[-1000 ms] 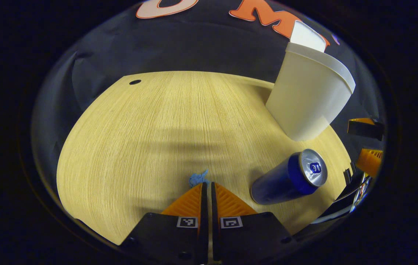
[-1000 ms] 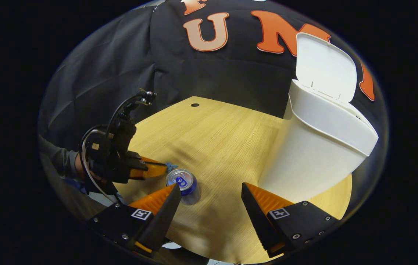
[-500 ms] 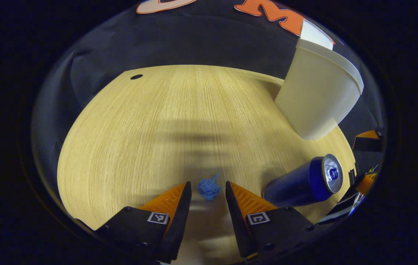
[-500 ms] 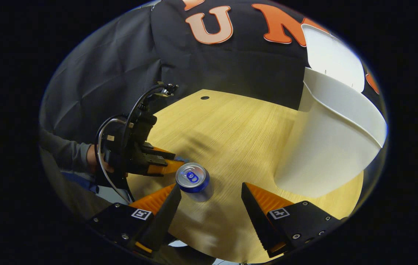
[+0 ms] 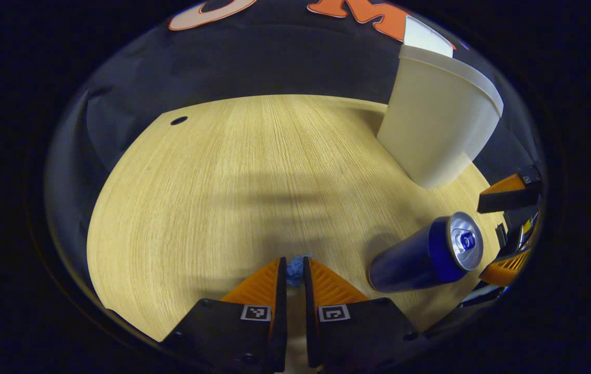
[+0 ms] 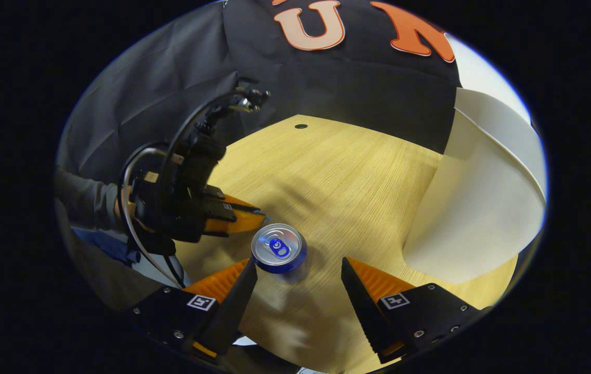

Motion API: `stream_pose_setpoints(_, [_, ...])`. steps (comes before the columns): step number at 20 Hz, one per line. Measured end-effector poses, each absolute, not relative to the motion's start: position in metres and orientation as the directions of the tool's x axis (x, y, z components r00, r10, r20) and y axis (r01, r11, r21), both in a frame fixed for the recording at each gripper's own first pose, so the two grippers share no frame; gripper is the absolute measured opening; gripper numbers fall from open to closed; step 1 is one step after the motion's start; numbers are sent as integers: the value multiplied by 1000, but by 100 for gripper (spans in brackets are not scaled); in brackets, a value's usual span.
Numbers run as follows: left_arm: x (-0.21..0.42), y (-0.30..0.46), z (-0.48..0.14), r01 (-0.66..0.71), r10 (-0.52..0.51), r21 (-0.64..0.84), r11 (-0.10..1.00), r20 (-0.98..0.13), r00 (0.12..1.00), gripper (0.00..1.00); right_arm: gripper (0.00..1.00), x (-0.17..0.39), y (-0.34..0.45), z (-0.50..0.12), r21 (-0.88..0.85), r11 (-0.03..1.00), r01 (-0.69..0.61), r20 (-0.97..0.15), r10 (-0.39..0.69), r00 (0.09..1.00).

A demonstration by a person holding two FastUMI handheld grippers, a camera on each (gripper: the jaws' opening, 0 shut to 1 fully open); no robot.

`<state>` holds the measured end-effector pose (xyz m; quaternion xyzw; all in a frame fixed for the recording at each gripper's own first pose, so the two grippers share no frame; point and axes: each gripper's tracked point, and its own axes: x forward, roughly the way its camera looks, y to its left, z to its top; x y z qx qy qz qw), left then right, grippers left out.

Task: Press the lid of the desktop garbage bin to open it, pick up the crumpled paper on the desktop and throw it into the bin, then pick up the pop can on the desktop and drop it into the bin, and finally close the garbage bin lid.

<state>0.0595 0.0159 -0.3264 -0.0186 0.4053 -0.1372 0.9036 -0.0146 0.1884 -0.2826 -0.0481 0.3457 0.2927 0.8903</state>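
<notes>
Left gripper (image 5: 294,270) pinched on the crumpled paper (image 5: 294,269), low over the desktop (image 5: 222,182) beside the pop can (image 5: 422,254); judged step: paper pickup; lift straight up, check the small wad stays nipped, then carry to the open garbage bin (image 5: 435,124). Right gripper (image 6: 299,270) spread, hovering above the can. Right gripper view adds the raised lid (image 6: 487,85) and the sleeve (image 6: 84,202) behind the left tool.

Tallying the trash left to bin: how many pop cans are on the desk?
1. The pop can stands upright on the desk, beside the left hand-held gripper.
</notes>
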Motion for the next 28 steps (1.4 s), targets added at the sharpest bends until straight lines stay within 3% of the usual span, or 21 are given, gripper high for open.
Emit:
stream_pose_setpoints(7, [66, 34, -277, 185, -235, -146, 972, -661, 712, 20, 99, -19, 210, -310, 175, 801, -573, -677, 520, 521])
stream_pose_setpoints(13, [71, 37, -238, 172, -241, -171, 970, -604, 760, 19, 97, -9, 222, -341, 150, 802, -578, -687, 505, 523])
stream_pose_setpoints(15, [73, 36, -226, 174, -244, -174, 969, -585, 774, 19, 92, -8, 219, -335, 131, 803, -581, -692, 494, 527])
stream_pose_setpoints(18, [75, 44, -209, 185, -248, -168, 968, -557, 793, 19, 77, -2, 217, -327, 135, 812, -568, -679, 494, 544])
stream_pose_setpoints(19, [78, 46, -206, 194, -255, -167, 967, -545, 799, 19, 81, -6, 211, -327, 144, 818, -557, -671, 494, 553])
stream_pose_setpoints(22, [83, 54, -190, 230, -282, -164, 959, -503, 817, 19, 81, -11, 199, -325, 140, 844, -518, -657, 471, 589])
stream_pose_setpoints(23, [84, 56, -183, 244, -293, -164, 956, -490, 821, 19, 77, -13, 197, -325, 140, 850, -508, -654, 465, 597])
stream_pose_setpoints(24, [87, 54, -170, 264, -311, -164, 950, -470, 826, 19, 81, -15, 196, -324, 141, 856, -497, -650, 459, 606])
stream_pose_setpoints(28, [100, 43, -131, 340, -377, -163, 926, -390, 840, 19, 81, -24, 194, -335, 166, 889, -426, -621, 430, 655])
